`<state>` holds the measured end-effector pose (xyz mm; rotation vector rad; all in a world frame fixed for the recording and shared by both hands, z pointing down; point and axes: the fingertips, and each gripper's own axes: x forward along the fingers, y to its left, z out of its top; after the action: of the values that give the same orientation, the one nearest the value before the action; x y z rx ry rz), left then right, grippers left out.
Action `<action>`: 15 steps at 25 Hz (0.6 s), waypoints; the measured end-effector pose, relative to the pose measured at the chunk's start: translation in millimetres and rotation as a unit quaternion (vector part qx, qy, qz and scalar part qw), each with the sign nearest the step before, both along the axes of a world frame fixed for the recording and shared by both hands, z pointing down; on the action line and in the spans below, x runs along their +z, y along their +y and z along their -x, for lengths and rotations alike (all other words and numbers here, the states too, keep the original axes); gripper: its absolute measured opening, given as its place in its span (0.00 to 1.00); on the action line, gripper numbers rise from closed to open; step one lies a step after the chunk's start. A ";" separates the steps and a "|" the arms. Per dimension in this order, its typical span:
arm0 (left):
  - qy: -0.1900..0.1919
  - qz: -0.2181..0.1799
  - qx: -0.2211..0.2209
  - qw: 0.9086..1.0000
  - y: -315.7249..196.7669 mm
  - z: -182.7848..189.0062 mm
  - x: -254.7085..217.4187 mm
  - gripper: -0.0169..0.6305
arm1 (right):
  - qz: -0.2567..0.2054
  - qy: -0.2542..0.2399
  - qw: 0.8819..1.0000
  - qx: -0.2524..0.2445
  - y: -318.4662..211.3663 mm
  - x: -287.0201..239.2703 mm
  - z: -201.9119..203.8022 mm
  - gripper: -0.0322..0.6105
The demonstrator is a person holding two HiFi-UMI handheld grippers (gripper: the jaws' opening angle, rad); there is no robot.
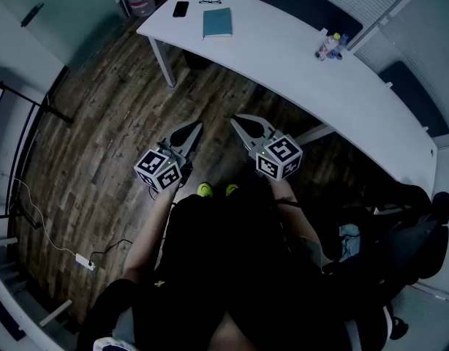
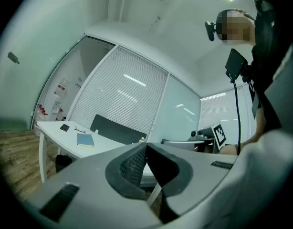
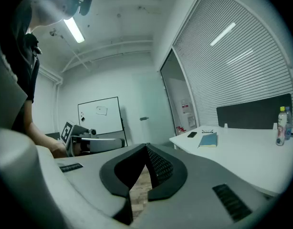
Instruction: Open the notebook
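A: Entry. The notebook (image 1: 217, 23) lies shut and flat on the desk (image 1: 283, 57), with a phone (image 1: 180, 9) just beside the notebook and glasses (image 1: 210, 1) just past it. We stand well short of the notebook, over the wood floor (image 1: 100, 123).

B: Left gripper (image 1: 196, 127) and right gripper (image 1: 238, 120): fingers (image 2: 132, 168) closed tip to tip on both, nothing between them.

A: So the step, we judge, is the approach. We'd close in on the notebook first and part the fingers only near its cover.

B: Agreed. We'd pin the notebook near its spine with one gripper; we cannot tell from here which edge that is. The other lifts the free cover edge, low and slow, so nothing slides into the phone.
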<state>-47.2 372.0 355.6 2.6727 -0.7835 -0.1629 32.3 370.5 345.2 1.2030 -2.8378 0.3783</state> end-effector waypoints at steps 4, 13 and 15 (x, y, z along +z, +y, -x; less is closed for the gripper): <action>0.000 -0.002 0.002 1.000 0.9 -0.6 0.6 0.05 | -0.001 0.002 1.000 -0.001 0.7 1.6 1.6 0.07; 0.004 -0.004 0.006 1.000 -1.8 -0.2 -1.8 0.05 | 0.006 -0.006 1.000 0.003 -2.3 0.7 3.3 0.08; 0.005 -0.003 0.007 1.000 -3.0 1.0 -1.7 0.05 | 0.008 0.000 1.000 0.003 -3.2 2.2 4.3 0.08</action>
<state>-48.1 368.9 353.9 2.6812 -0.7629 -0.1751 28.0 367.3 347.4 1.2097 -2.8258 0.4003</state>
